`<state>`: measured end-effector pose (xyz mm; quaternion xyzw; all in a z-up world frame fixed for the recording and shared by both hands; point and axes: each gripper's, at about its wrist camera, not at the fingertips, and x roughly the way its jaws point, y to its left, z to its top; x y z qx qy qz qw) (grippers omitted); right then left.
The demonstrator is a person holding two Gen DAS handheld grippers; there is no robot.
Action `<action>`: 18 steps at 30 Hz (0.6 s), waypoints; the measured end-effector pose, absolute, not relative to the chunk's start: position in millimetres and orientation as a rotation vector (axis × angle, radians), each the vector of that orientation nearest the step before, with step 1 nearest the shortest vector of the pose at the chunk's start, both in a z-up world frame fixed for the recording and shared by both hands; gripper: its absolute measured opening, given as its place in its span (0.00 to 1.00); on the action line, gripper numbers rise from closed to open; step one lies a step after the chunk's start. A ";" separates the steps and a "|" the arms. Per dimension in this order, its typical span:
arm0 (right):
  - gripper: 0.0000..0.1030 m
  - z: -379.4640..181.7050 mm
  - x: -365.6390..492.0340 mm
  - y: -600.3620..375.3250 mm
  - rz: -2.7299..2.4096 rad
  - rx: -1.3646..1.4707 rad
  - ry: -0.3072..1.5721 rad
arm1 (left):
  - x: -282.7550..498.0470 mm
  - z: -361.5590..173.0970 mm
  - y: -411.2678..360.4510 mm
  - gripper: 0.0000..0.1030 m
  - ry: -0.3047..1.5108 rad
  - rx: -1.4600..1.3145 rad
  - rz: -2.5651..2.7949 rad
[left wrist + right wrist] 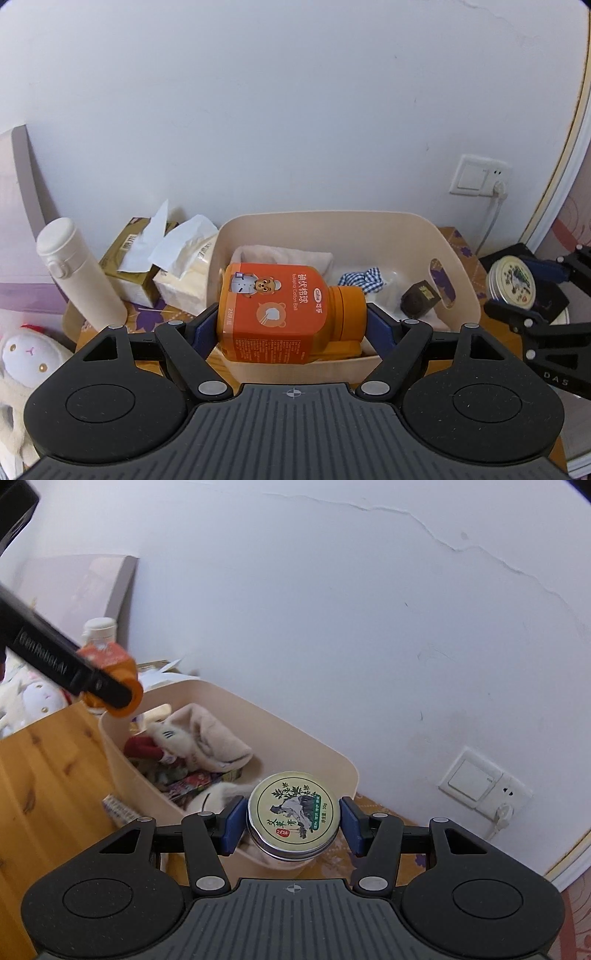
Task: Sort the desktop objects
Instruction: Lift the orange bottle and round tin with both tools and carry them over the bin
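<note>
A wooden desk [44, 775] stands against a white wall [295, 110]. The left claw [291, 325] grips an orange cotton-ball bottle [273, 314] sideways above the beige bin [458, 266]; the right claw [293, 823] clamps a round balm tin [293, 808] over the bin's near-right corner.

plush toy [26, 365] — cut by left edge | bin [229, 705] near wall — behind tin [293, 814]

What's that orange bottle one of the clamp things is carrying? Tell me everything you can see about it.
The orange bottle looks like plastic, with a wide, ribbed orange cap at one end and an orange label showing a cartoon bear and the words "Cotton Ball". It lies on its side, cap to the right in the left wrist view, clamped end to end in the left gripper, base and cap against its blue pads. It hangs above the near edge of the beige bin.
</note>
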<state>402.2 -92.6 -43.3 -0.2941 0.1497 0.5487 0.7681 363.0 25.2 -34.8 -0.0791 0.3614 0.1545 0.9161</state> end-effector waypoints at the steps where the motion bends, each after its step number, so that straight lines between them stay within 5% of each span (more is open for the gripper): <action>1: 0.50 -44.0 404.2 -89.0 1.190 -0.632 0.332 | 367.4 -38.0 26.0 0.78 0.749 -0.158 0.319; 18: 0.50 -85.9 442.5 -17.0 1.215 -0.640 0.453 | 431.9 -91.7 43.4 0.78 0.849 -0.144 0.347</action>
